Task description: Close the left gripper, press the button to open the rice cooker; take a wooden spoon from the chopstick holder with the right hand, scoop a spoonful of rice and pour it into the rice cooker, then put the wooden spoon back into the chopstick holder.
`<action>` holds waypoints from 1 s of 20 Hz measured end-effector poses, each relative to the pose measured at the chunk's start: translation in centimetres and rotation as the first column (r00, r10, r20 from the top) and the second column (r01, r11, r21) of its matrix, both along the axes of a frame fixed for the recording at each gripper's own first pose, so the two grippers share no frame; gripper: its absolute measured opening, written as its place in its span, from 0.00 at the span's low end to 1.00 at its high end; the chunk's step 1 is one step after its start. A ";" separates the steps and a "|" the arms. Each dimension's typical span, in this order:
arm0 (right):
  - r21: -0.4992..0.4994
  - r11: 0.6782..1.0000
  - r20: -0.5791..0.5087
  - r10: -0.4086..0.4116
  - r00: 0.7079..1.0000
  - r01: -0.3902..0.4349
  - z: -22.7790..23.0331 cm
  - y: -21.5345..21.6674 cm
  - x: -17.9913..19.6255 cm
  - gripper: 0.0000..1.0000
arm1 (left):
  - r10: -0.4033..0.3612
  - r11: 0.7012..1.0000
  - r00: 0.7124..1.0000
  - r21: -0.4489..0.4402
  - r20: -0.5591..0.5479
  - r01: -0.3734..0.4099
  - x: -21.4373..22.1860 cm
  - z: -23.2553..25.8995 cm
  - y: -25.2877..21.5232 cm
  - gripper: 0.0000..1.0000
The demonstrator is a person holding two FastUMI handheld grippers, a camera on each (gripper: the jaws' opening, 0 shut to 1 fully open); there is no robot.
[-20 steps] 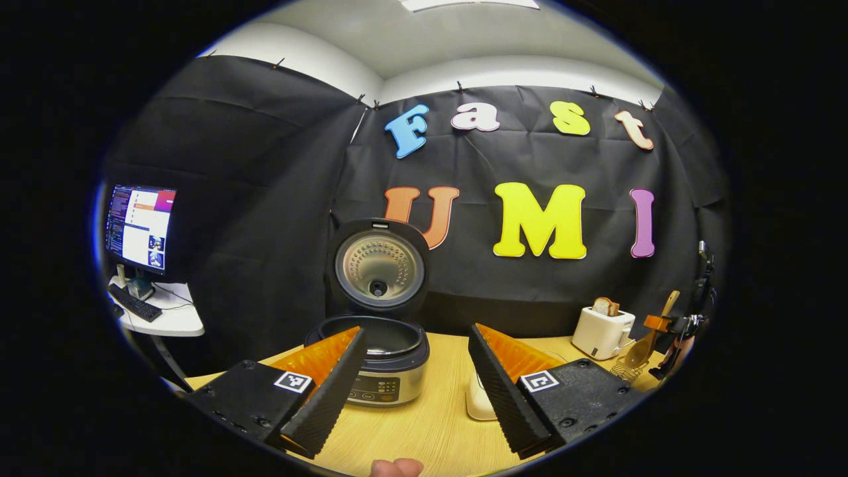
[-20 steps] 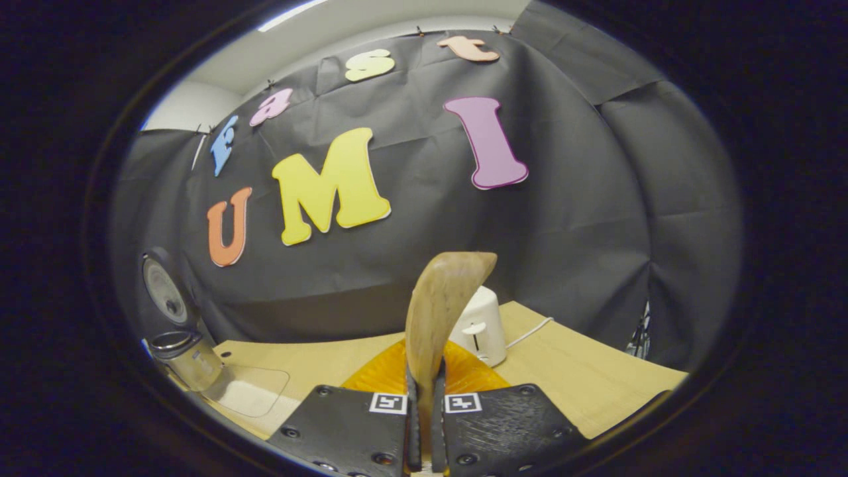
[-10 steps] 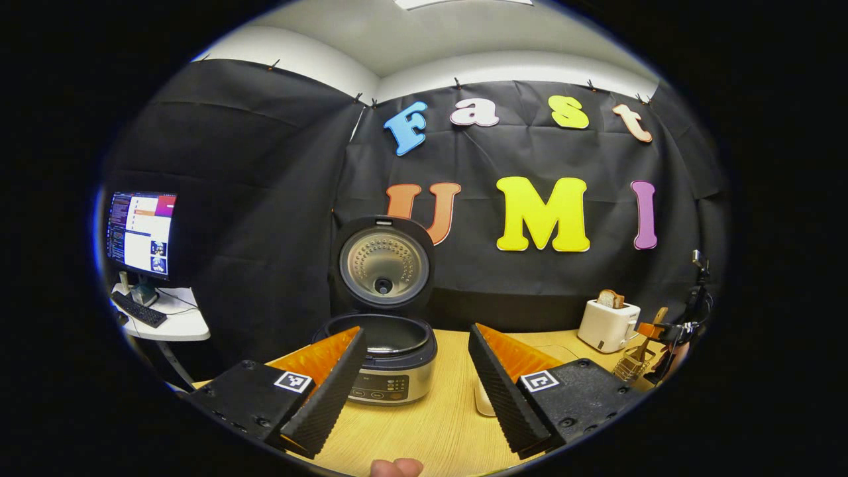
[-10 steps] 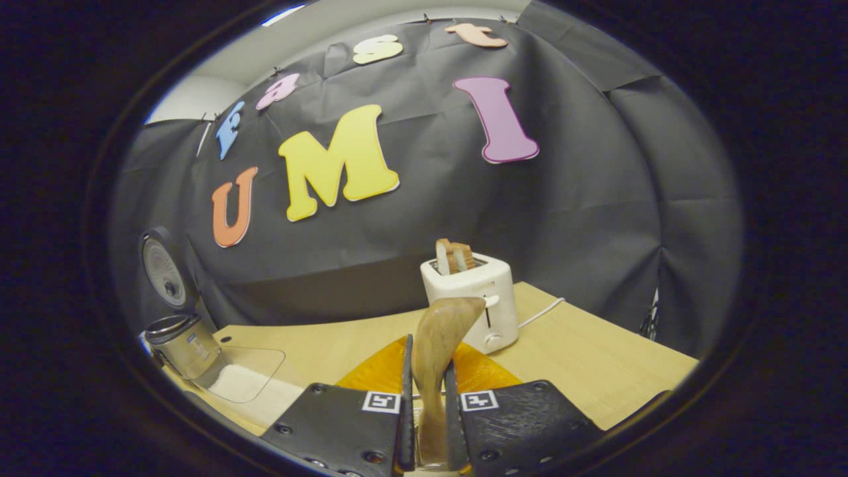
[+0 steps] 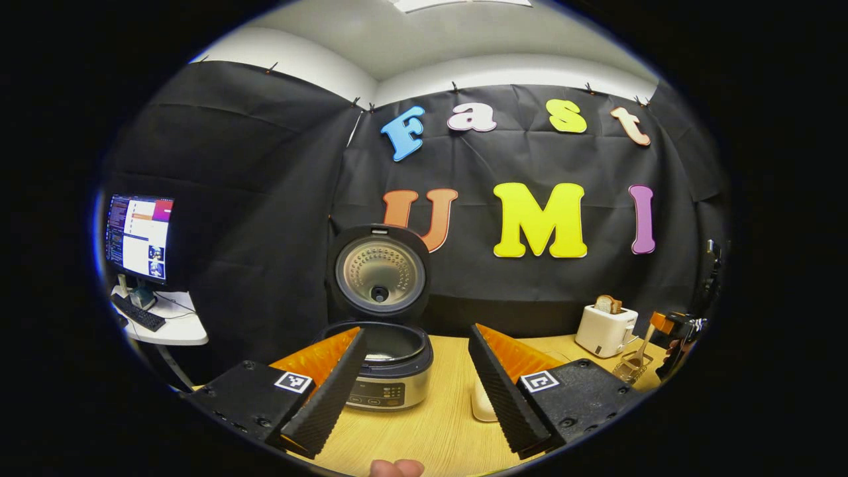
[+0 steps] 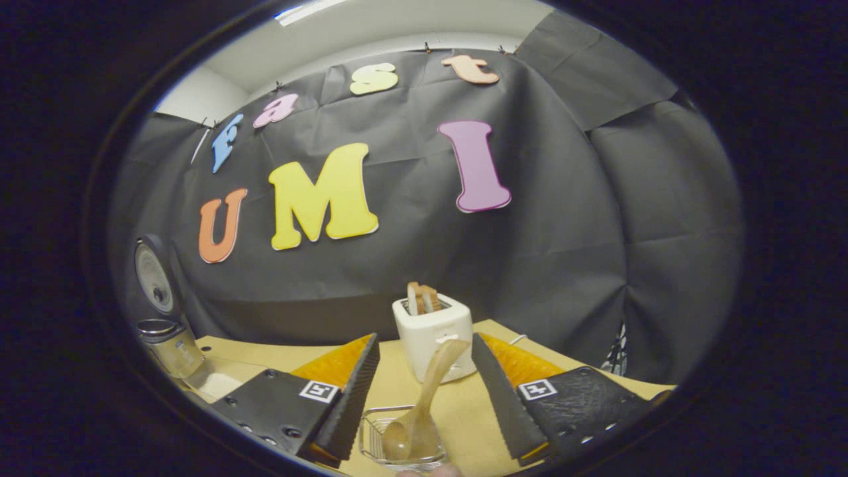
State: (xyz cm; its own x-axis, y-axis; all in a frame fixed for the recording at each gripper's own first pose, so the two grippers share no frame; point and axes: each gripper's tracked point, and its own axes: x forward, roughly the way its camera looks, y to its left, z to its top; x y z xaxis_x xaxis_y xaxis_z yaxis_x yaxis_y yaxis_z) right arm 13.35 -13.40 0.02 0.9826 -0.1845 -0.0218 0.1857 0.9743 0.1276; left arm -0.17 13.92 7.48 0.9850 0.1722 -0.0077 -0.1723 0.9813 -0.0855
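Table [image 6: 583,381]; chopstick holder [image 6: 371,430] (base cropped).

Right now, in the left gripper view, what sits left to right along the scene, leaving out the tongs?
Monitor → keyboard → open rice cooker → toaster → wire chopstick holder with the wooden spoon in it → right gripper.

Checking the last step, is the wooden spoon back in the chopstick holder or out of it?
In. The wooden spoon stands in the chopstick holder, and the right tool is open around it.
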 end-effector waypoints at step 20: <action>-0.117 0.990 0.138 0.097 0.986 -0.081 2.8 -1.3 -10.8 0.96 | 0.047 0.987 0.995 0.159 -0.084 -0.033 20.1 13.6 10.0 0.98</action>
State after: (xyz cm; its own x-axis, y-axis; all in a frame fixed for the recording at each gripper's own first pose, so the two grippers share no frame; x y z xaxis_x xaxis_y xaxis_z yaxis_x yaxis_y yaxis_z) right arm 2.59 -14.65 2.80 0.9867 -0.0896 0.1357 0.0853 0.9956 0.0375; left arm 19.93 23.95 21.05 0.9740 0.2175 -0.0626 -0.2119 0.9735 0.0860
